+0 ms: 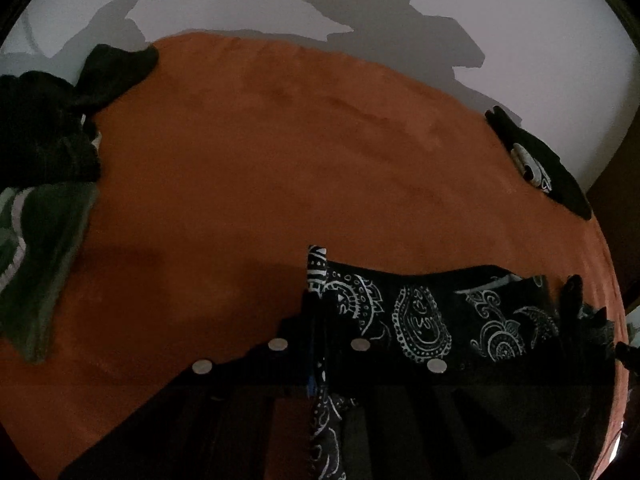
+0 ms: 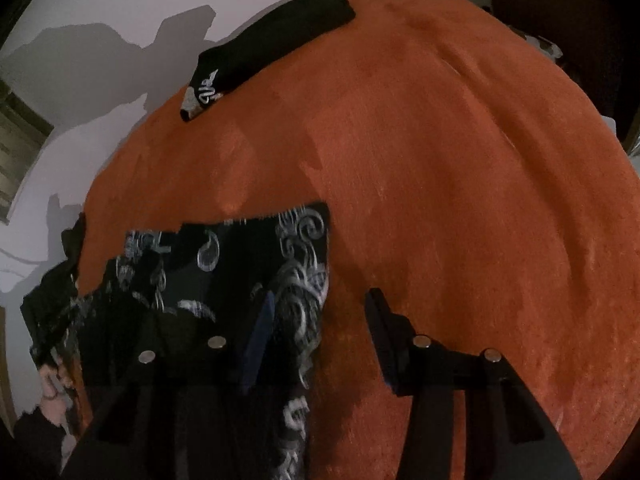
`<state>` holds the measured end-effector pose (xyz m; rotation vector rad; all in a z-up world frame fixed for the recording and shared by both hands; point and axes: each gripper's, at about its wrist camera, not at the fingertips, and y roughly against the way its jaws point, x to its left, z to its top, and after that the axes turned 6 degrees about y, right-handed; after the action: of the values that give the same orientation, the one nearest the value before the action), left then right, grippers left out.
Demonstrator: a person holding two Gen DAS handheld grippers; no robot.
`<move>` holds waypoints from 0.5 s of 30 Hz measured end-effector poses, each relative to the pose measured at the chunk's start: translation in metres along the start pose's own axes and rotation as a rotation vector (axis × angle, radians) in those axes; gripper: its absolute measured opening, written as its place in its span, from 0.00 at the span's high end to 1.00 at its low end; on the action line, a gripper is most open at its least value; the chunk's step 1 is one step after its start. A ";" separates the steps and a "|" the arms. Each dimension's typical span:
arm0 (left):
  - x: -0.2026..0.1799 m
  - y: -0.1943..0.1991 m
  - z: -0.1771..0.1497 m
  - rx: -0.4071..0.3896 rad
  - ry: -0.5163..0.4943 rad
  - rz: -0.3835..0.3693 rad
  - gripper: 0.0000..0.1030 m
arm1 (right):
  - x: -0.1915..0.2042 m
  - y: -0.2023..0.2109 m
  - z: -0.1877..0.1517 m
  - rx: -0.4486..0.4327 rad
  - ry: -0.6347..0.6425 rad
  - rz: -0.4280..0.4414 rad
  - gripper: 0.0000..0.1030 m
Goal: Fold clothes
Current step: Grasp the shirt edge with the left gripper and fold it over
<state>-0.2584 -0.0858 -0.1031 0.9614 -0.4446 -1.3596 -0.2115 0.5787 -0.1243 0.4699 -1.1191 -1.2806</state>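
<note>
A black bandana (image 1: 420,312) with a white paisley print lies on the orange cover (image 1: 260,160). My left gripper (image 1: 318,296) is shut on the bandana's left corner, and a strip of the cloth stands up between the closed fingers. In the right wrist view the bandana (image 2: 224,256) lies low and to the left. Its right edge drapes against the blue-padded left finger (image 2: 260,340) of my right gripper (image 2: 322,294). That gripper's jaws stand apart, and orange cover shows between the cloth and the right finger (image 2: 380,328).
A heap of dark clothes (image 1: 44,132) and a grey-green garment (image 1: 44,260) lie at the cover's left edge. A folded black piece with a white print (image 1: 540,164) sits at the far right; its far end (image 2: 272,48) also shows. A hand (image 2: 50,384) shows at the lower left.
</note>
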 end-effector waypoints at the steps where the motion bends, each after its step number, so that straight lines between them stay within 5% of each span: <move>1: 0.000 -0.003 0.001 0.012 0.012 -0.010 0.95 | 0.003 -0.004 0.003 0.009 0.008 -0.023 0.61; 2: 0.000 -0.007 0.002 0.028 0.026 -0.023 0.85 | 0.006 -0.006 0.004 0.008 0.028 -0.061 0.72; 3: -0.005 -0.017 0.002 0.055 0.038 -0.039 0.75 | 0.009 -0.007 0.006 0.008 0.048 -0.098 0.96; 4: -0.005 -0.024 0.003 0.082 0.050 -0.046 0.55 | 0.012 -0.006 0.006 0.004 0.067 -0.125 0.99; 5: -0.004 -0.030 0.003 0.107 0.061 -0.052 0.52 | 0.013 -0.002 0.007 -0.008 0.071 -0.128 0.99; 7: -0.003 -0.032 0.003 0.094 0.050 -0.037 0.61 | 0.013 0.006 0.007 -0.033 0.079 -0.131 0.99; 8: -0.004 -0.032 0.003 0.080 0.042 -0.029 0.97 | 0.015 0.011 0.007 -0.049 0.081 -0.136 0.99; 12: 0.000 -0.016 0.004 -0.068 0.040 0.040 0.97 | 0.007 0.046 0.003 -0.155 0.042 -0.163 1.00; 15: -0.002 -0.027 0.004 -0.036 -0.003 0.050 0.97 | -0.012 0.050 0.001 -0.166 0.013 -0.232 1.00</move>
<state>-0.2782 -0.0827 -0.1212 0.9128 -0.4420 -1.3200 -0.1851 0.6044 -0.0884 0.4926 -0.9581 -1.5575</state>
